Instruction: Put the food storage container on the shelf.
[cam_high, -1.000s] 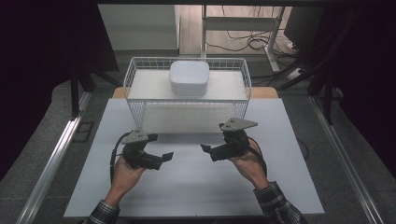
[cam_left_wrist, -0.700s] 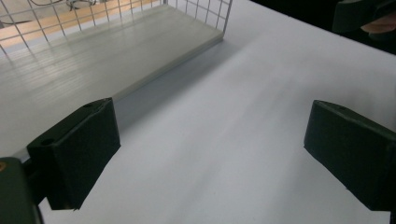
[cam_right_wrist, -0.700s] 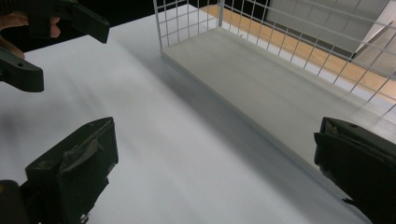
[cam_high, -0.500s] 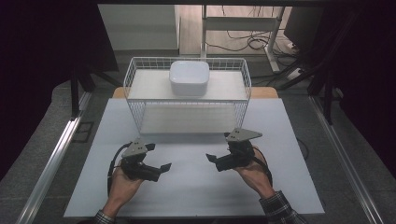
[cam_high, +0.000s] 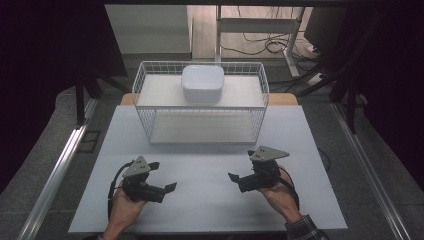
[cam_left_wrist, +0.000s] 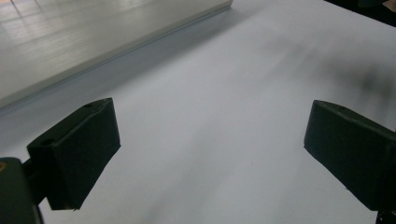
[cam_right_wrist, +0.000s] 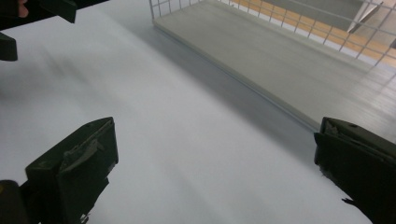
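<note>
Overhead, your left claw (cam_high: 167, 189) and right claw (cam_high: 235, 179) hung wide and empty over the counter (cam_high: 200, 165), well short of the box (cam_high: 202, 83) atop the basket (cam_high: 200, 107); reaching it looked next. Left gripper view: blurred counter between spread jaws. Right gripper view: basket cut off.

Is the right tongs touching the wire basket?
Apart. In the high view a strip of bare white table separates the right tongs from the basket; its jaws are open and empty.
</note>
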